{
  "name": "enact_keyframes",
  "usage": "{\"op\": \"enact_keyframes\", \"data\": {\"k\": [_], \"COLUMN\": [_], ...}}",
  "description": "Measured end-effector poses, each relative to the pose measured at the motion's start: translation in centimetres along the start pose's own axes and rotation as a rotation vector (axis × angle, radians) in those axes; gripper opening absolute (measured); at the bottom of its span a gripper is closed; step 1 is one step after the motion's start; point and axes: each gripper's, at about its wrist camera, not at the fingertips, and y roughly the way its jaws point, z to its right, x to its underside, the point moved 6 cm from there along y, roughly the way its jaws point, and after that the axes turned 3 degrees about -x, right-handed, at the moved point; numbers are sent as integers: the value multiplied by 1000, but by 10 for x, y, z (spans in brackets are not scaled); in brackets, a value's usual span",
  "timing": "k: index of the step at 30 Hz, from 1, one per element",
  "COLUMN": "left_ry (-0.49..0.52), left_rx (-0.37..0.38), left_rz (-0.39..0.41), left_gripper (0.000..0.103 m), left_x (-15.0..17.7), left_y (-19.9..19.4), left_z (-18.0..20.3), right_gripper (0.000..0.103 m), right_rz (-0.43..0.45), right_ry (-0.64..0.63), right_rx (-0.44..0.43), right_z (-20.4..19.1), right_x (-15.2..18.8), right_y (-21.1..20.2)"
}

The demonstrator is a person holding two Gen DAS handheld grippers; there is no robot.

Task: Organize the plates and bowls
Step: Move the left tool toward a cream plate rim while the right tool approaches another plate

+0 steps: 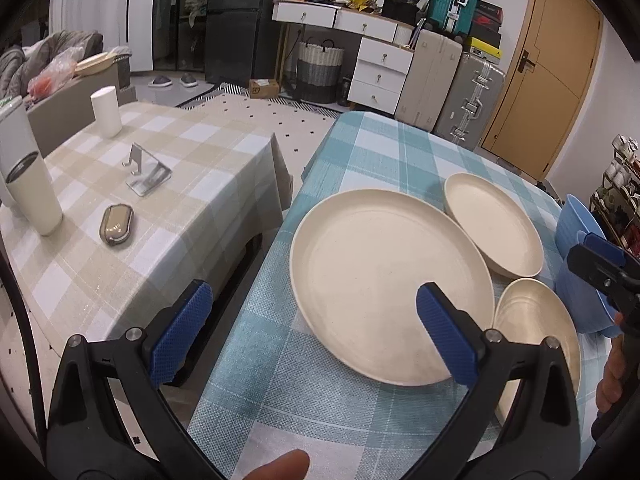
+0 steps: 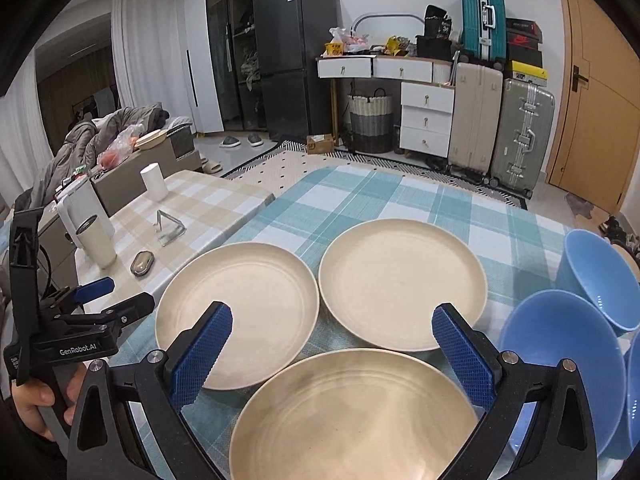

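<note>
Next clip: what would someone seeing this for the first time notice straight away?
Three cream plates lie in a cluster on the blue checked tablecloth, none stacked yet. Blue bowls crowd the table's right side. The left hand-held gripper is open beside the left plate, and the right hand-held gripper is open above the nearest plate.

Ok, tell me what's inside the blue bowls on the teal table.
The two blue bowls seen best, the near one and the far one, show only bare insides with light glints. The near bowl's bottom is partly hidden by its own rim. A third bowl is mostly out of frame.
</note>
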Motion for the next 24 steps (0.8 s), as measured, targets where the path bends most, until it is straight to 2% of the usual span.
{"op": "enact_keyframes", "data": {"k": [7,12,14,20,24], "left_ry": [-29,-64,-64,-36,-43], "left_rx": [9,30,31,31,35], "left_rz": [-40,-69,-76,-92,-116], "left_gripper": [97,94,92,83,73], "left_x": [5,9,10,15,20], "left_y": [21,32,35,44,49], "left_z": [-11,-17,-17,-10,-8], "right_gripper": [95,93,89,82,78], "right_rz": [-72,-99,-118,-173,-208], "right_ry": [0,-6,-4,0,21], "right_rx": [-28,-41,-47,-69,-81], "right_z": [-8,-12,-12,-16,-15], "right_x": [6,12,14,22,26], "right_y": [45,65,73,95,107]}}
